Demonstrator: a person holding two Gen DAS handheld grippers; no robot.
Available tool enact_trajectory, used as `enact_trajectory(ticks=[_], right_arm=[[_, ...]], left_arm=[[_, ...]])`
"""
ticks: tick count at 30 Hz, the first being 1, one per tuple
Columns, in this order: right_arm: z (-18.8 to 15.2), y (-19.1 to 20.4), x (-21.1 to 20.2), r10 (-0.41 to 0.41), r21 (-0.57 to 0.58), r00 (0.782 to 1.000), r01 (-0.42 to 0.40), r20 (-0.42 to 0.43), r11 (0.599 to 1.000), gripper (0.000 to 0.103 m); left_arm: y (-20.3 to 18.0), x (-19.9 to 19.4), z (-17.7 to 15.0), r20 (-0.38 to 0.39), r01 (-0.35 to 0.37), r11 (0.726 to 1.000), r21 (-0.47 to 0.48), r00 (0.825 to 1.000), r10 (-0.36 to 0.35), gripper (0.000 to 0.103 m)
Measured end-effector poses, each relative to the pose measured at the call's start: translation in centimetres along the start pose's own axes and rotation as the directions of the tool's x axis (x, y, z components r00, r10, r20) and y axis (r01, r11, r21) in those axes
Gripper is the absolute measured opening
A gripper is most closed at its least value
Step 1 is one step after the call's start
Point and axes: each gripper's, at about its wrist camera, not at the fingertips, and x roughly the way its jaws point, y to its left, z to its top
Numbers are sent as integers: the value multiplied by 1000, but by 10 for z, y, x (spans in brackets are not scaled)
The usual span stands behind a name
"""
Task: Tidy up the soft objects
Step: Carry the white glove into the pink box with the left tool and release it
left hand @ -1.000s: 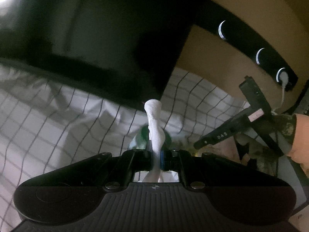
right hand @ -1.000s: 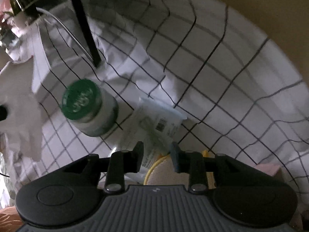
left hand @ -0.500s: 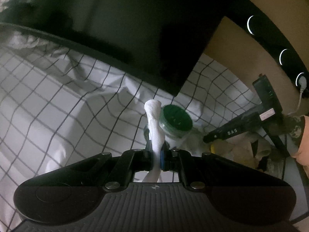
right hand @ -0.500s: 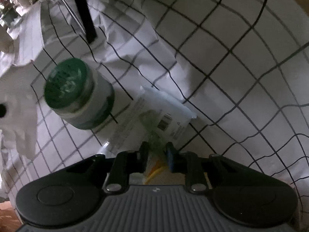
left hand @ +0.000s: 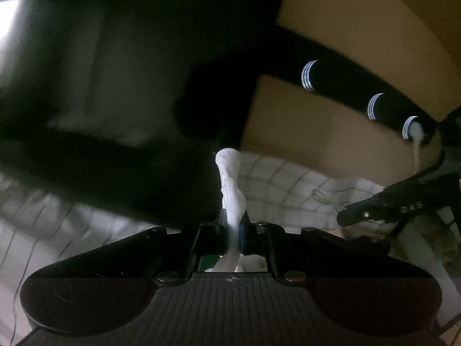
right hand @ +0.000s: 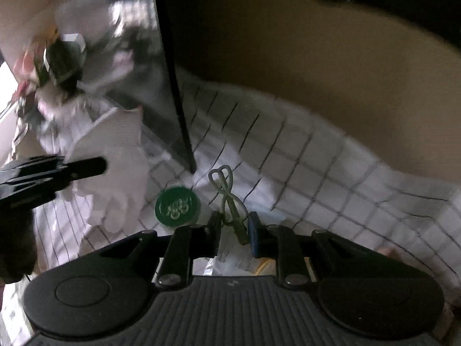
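Jaws of your left gripper [left hand: 234, 225] pinch a white glove [left hand: 230, 184]; your right gripper [right hand: 234, 230] grips a clear packet [right hand: 230, 248] above the checked cloth [right hand: 317, 196].

Two hand-held grippers [left hand: 234, 225] [right hand: 234, 225], one white glove [right hand: 115, 178], one green-lidded jar [right hand: 177, 206], one clear packet [right hand: 230, 262].

right tongs [right hand: 234, 229] lifted — now gripping what looks like a clear packet [right hand: 230, 255], left tongs [left hand: 232, 226] raised
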Motion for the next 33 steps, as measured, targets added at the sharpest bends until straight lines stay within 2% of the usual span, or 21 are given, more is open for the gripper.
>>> enact_trajectory(ticks=[6, 10, 17, 21, 25, 30, 33], right_arm=[[-32, -17, -75, -133, 58, 986, 127, 102, 990, 19], [-61, -33, -115, -224, 119, 963, 207, 150, 971, 19], [-116, -63, -159, -353, 259, 918, 302, 180, 917, 19], [-144, -79, -169, -383, 332, 907, 312, 176, 890, 19], [-168, -93, -169, -389, 399, 905, 298, 170, 867, 19], [-190, -108, -162, -375, 447, 914, 274, 154, 852, 19], [-199, -113, -156, -377, 455, 913, 273, 154, 848, 19]], left_arm=[[-51, 14, 15, -2, 105, 990, 92, 994, -105, 9], [-93, 27, 17, -35, 205, 970, 132, 979, -203, 9], [-171, 55, 0, -136, 370, 912, 180, 927, -349, 9], [-208, 75, -18, -201, 431, 888, 160, 895, -398, 9], [-225, 90, -39, -253, 462, 882, 97, 868, -427, 9], [-242, 114, -59, -307, 432, 901, 45, 864, -399, 9], [-241, 130, -67, -311, 424, 906, -12, 859, -406, 9]])
